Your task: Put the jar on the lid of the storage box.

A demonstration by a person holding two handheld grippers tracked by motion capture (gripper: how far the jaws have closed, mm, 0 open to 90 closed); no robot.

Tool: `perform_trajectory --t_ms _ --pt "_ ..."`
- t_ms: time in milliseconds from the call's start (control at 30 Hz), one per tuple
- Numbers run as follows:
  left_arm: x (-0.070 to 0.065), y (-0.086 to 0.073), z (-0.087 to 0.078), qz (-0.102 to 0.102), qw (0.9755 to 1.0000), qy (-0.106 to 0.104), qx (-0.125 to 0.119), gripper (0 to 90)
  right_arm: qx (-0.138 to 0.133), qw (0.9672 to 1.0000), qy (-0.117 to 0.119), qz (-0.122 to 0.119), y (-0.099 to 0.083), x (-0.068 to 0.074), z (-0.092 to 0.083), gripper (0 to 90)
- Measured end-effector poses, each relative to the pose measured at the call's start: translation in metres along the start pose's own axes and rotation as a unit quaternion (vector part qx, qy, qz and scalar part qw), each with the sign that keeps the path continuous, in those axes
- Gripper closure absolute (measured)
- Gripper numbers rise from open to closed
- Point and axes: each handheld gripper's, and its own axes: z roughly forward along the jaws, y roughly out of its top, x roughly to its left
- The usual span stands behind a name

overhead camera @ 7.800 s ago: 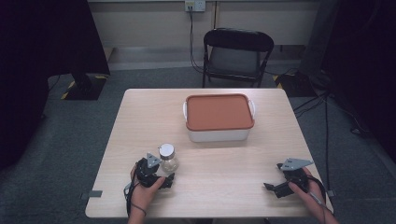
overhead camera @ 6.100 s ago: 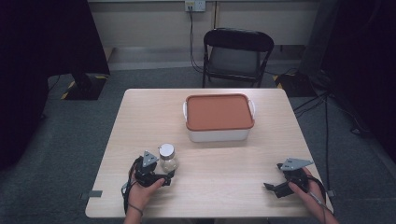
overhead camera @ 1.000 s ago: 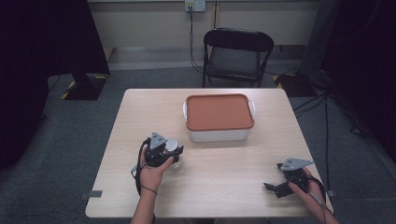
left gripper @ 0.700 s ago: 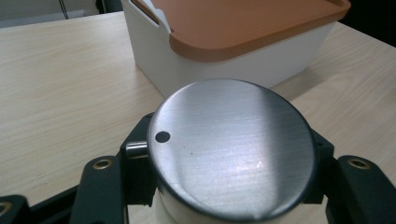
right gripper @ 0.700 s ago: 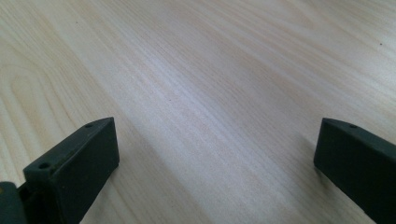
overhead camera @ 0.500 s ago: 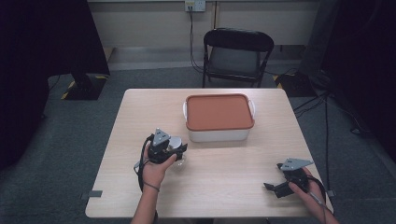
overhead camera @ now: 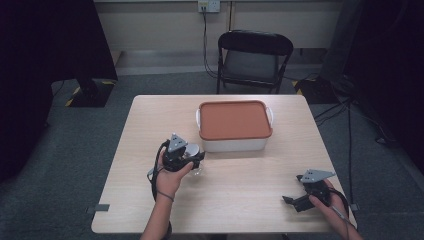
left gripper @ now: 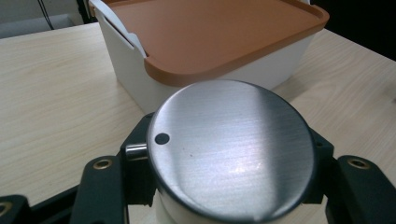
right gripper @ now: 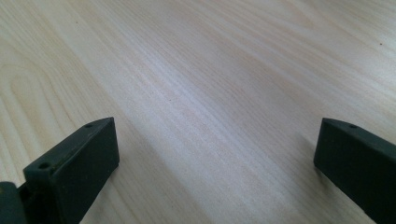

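Left gripper (overhead camera: 192, 161) clamped on jar (left gripper: 231, 161); I've carried it from near table (overhead camera: 150, 120) edge up beside lidded box (overhead camera: 235, 125). Right gripper (right gripper: 215, 154) idle, jaws wide, nothing held. Looks like box is destination.

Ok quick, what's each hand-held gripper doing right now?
Left hand-held gripper: closed on the small clear jar with a round brushed-metal lid.
Right hand-held gripper: open, holding nothing, above the light wooden table.

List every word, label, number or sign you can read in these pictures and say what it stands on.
No readable text anywhere.
Jar lid: plain brushed metal with one small dark dot, no lettering.
Box lid: plain orange, unmarked.
Table: bare wood grain.
Left gripper and right gripper: black jaws, no markings legible.
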Motion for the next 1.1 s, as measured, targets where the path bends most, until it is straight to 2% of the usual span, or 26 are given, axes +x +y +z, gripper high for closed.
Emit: perform_trajectory --t_ms 467,667,1100 --pt "-0.004 0.014 0.008 0.010 0.9999 -0.010 0.000 39.0 0.000 1.0000 0.000 0.000 0.000 0.000 0.000 0.0" --pt "-0.005 0.017 0.009 0.006 0.9999 -0.010 -0.002 39.0 0.000 1.0000 0.000 0.000 0.000 0.000 0.000 0.0" --pt "-0.007 0.025 0.013 0.011 0.9998 -0.017 0.006 39.0 0.000 1.0000 0.000 0.000 0.000 0.000 0.000 0.0"
